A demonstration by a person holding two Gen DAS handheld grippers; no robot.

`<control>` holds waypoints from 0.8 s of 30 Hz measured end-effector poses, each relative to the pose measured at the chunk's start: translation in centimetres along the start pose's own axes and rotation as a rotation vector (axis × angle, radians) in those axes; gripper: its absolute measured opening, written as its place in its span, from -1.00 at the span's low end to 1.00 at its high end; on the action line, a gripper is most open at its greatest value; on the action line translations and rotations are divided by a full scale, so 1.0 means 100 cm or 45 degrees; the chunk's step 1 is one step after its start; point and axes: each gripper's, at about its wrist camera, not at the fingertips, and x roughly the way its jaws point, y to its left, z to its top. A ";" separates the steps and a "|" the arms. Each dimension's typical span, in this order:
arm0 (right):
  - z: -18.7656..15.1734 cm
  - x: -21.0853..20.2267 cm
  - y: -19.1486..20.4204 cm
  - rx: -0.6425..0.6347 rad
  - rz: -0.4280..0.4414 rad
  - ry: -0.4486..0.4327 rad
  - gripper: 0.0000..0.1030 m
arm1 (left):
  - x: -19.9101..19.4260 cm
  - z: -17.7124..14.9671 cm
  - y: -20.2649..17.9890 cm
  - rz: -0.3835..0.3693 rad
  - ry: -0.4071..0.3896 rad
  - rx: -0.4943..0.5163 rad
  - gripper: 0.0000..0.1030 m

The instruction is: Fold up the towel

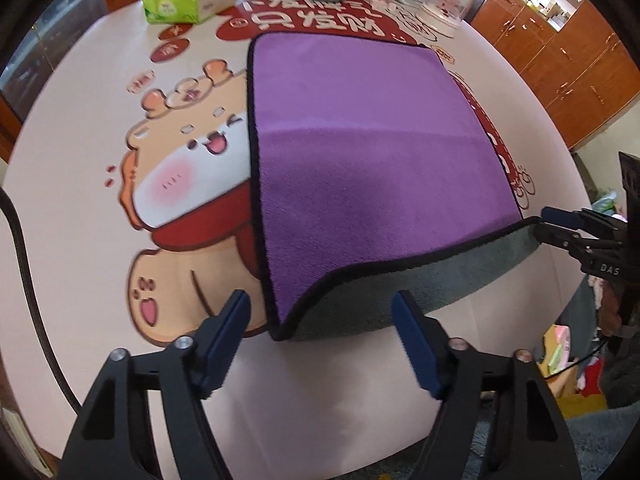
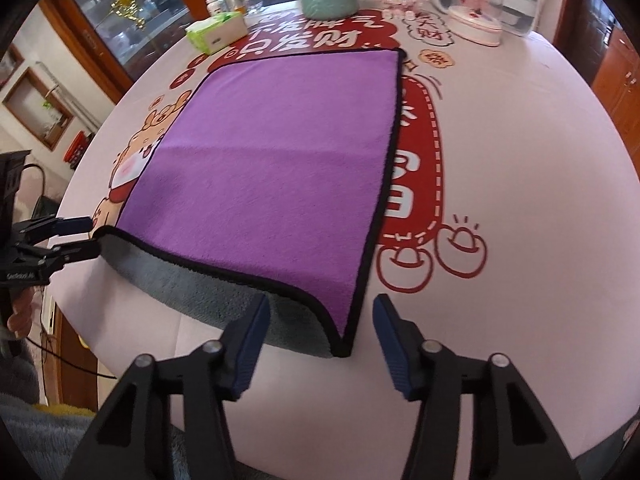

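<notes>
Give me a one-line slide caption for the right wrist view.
Open right gripper straddles the near right corner of a purple towel on a cartoon-print tablecloth.

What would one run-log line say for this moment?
stage: pre-grasp | towel: spread, unfolded | left gripper: open, straddling near corner | right gripper: open, straddling near corner

You see a plush cloth towel (image 1: 360, 152), matt purple above, fuzzy grey beneath; the table (image 2: 520, 160) cover looks smooth and printed; gripper fingers (image 1: 228, 340) are ribbed blue.
</notes>
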 end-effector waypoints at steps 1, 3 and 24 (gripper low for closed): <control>0.000 0.001 0.001 -0.008 0.003 0.002 -0.09 | 0.001 0.000 0.001 -0.008 0.002 -0.003 0.33; -0.001 0.002 0.002 -0.022 0.015 0.008 -0.21 | 0.002 0.000 0.002 -0.036 0.002 -0.007 0.30; -0.006 0.000 0.007 -0.103 0.008 0.001 -0.85 | 0.016 0.003 0.003 -0.008 0.050 0.011 -0.49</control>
